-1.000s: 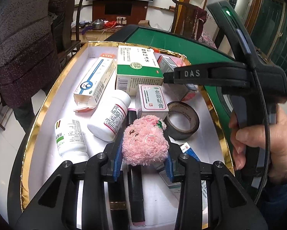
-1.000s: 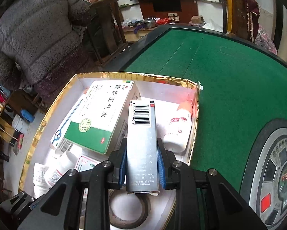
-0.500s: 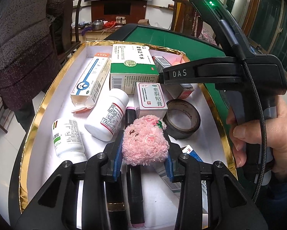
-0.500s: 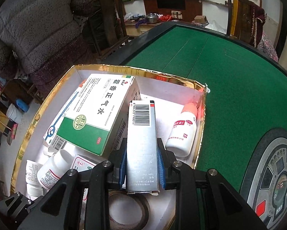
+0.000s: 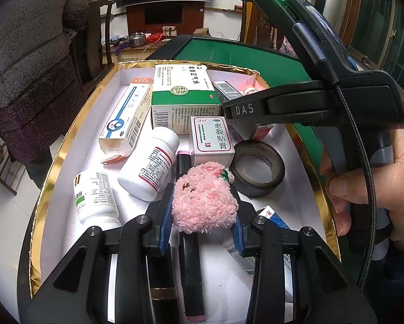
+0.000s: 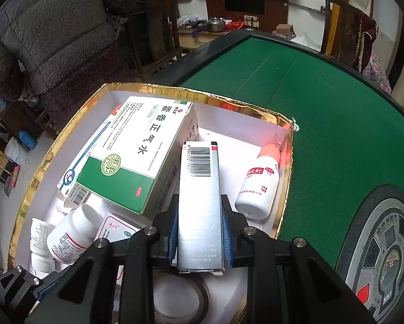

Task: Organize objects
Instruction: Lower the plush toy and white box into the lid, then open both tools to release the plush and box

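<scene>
1. Little has changed over the last second: both grippers keep the same holds, and the tray contents drift only slightly in each view. In the left wrist view the right gripper's black body now sits a bit lower and further right than before.
2. The left gripper (image 5: 203,225) stays closed on a pink fluffy toy (image 5: 204,199); its blue fingers (image 5: 165,226) press the toy from both sides, holding it above the white floor of the gold-rimmed tray (image 5: 66,145).
3. The right gripper (image 6: 200,239) stays closed on a silver box (image 6: 200,205) (barcode end pointing away from the camera); its fingers (image 6: 174,239) clamp the box's long sides, above the tray's far right corner.
4. Under the toy lie two dark tubes (image 5: 191,259), with a white pill bottle (image 5: 150,162) to the left and a roll of black tape (image 5: 258,168) to the right.
5. The green-and-white carton (image 6: 137,156) lies just left of the silver box; a small white bottle with a pink cap (image 6: 258,186) lies to its right, near the tray wall.
6. The tray rests on the green counter (image 6: 323,108).
</scene>
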A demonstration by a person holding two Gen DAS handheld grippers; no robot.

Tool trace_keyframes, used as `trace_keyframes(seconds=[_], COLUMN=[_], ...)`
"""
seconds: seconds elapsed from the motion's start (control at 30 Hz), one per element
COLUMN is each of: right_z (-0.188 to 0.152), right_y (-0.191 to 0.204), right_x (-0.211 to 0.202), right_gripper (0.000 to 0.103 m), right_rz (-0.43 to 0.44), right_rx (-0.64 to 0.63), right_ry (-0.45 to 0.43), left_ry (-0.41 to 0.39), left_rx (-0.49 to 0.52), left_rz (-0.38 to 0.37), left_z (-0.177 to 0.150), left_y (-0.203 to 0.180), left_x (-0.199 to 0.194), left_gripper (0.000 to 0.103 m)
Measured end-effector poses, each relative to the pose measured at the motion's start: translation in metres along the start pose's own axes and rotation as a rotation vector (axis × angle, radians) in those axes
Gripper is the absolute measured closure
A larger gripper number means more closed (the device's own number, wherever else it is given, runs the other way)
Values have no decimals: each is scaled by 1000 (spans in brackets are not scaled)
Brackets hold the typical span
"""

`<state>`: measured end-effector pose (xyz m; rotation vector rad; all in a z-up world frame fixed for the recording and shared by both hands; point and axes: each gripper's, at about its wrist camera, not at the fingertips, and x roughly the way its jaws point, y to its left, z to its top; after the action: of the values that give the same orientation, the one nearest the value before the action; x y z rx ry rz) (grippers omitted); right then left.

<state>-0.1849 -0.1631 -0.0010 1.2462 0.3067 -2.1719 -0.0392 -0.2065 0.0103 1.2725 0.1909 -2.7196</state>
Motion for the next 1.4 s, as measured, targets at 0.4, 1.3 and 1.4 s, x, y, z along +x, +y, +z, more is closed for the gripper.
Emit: trace_keyframes(seconds=[0.4,1.3,1.4], right_z=[-2,-29,-35], right_y=[8,7,6], right_x=[5,-51,-64], right_gripper=[77,27,25], right_rz=[-26,-8,-20], right_rx=[-44,-13,-4], right_ry=[15,-111,-151], left_ry=[1,-60,-91], left_rx=[8,-9,7], left_rz=[11,-38,-24], left_z=[1,3,1], left_y=[-2,-6,-10], left_x=[3,-13,-18], left_gripper=[67,42,32])
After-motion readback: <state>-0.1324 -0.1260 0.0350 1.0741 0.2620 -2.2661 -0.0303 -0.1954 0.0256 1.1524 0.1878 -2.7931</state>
